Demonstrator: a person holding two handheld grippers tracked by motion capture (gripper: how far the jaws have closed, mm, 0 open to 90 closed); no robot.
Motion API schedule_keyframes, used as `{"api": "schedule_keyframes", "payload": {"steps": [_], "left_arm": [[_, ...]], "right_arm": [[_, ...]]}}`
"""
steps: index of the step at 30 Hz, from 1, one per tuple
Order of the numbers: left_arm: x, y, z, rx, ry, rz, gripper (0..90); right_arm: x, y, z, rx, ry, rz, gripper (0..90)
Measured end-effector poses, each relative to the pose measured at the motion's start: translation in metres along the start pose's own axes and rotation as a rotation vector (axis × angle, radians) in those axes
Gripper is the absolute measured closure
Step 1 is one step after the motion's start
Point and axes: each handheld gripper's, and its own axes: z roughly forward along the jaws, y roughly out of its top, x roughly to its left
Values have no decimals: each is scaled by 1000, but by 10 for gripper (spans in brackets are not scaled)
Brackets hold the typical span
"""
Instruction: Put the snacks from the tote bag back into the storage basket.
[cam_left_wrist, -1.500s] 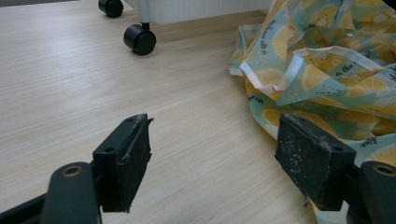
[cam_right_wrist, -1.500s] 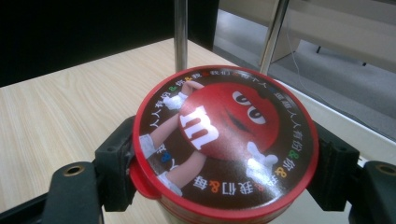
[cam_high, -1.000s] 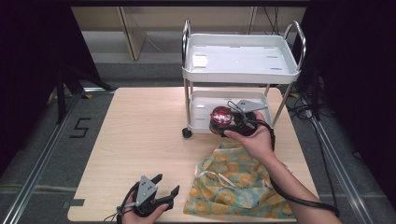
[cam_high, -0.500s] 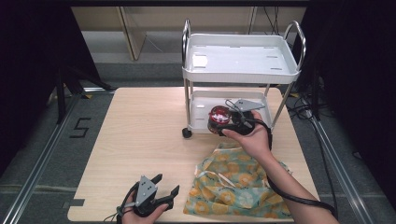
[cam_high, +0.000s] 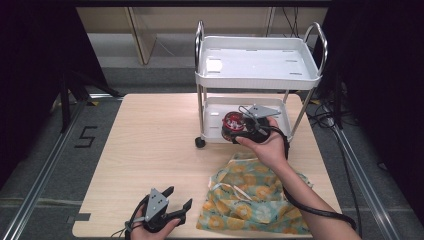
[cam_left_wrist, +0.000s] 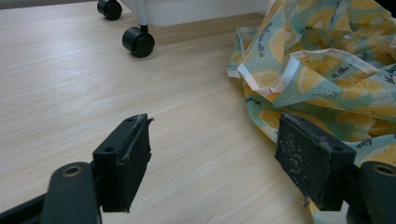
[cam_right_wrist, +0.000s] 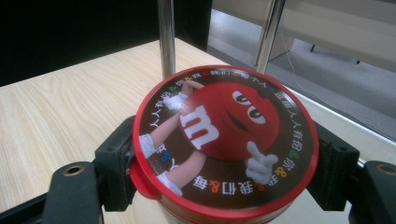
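Between the clamped jaws of the right gripper (cam_right_wrist: 219, 172), a red candy tin (cam_right_wrist: 226, 140) had edged nearer the cart's lower shelf (cam_high: 215, 107), suggesting imminent placement, while the left gripper (cam_left_wrist: 219, 168) stayed open beside the lemon-print cloth (cam_left_wrist: 327, 70).

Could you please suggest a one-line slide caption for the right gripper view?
Right gripper clamps a red-lidded candy tub beside the cart's chrome posts.
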Motion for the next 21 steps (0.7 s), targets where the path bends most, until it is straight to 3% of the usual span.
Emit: {"api": "schedule_keyframes", "payload": {"steps": [6,21], "left_arm": [[0,0,-1,8,9,2,259],[0,1,-1,9,9,3,259]], "right_arm": [[0,-1,3,11,8,29,267],[-8,0,9,20,-3,16,267]]}}
